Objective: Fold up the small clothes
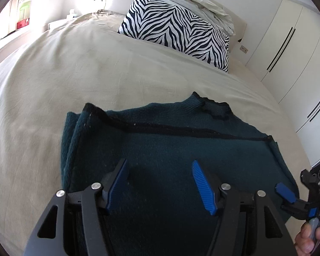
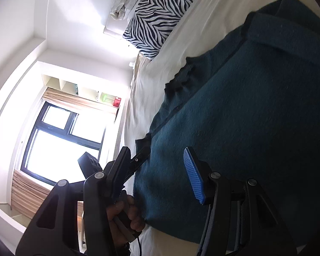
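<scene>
A dark teal knit garment [image 1: 170,149] with black trim lies folded on the beige bed sheet [image 1: 74,74]. It also fills the right wrist view [image 2: 245,106]. My left gripper [image 1: 160,170] is open just above the garment's near part, its blue pads [image 1: 202,187] apart and empty. My right gripper [image 2: 157,162] is open over the garment's edge, rolled sideways. It shows at the right edge of the left wrist view [image 1: 292,194], beside the garment's right edge. The left gripper and the hand holding it show in the right wrist view [image 2: 117,181].
A zebra-print pillow [image 1: 177,29] and a crumpled white duvet [image 1: 196,2] lie at the head of the bed. White wardrobe doors [image 1: 288,49] stand to the right. A window [image 2: 59,138] with shelves is on the far side.
</scene>
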Tool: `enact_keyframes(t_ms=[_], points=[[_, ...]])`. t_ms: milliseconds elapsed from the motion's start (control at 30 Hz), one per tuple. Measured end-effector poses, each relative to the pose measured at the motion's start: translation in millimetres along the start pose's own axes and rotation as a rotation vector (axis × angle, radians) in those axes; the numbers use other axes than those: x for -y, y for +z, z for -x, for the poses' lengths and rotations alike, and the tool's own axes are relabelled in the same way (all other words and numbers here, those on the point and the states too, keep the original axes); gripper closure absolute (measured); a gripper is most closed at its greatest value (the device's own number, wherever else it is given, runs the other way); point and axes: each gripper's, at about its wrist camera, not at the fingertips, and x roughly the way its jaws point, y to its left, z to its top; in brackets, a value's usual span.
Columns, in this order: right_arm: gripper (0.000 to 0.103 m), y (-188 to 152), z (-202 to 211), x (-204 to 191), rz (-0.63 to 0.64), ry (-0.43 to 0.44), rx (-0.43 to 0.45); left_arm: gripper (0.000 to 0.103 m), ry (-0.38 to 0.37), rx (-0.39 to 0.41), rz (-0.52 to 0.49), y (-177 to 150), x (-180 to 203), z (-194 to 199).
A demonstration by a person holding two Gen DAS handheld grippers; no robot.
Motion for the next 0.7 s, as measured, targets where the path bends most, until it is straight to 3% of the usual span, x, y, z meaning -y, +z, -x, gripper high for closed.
enact_keyframes(t_ms=[100,167,233,300,433,600,700], points=[[0.051,-35,-18,4,-0.023,0.029,-0.062,0.038,-0.024,0.027,0.020,-35,10,38],[0.053,-47,-23,14,-0.047,0.004,-0.093,0.038,-0.027,-0.005,-0.011,-61,18,41],[0.053,-56,-13,21,-0.043,0.001,-0.078,0.039,-0.002,-0.054,-0.040,-80,17,31],[0.053,-50,3,25,-0.019,-0.028,-0.044,0.040,-0.021,-0.030,-0.030,-86,11,35],[0.054,-25,60,54,-0.058,-0.071,0.086,0.044,-0.027,-0.027,-0.007,-79,-3,43],[0.054,9,141,90,-0.131,-0.160,0.319,0.045,-0.048,-0.026,0.015,-82,-21,47],[0.050,20,186,94,-0.167,-0.321,0.461,0.044,-0.041,-0.022,0.002,-83,-20,46]])
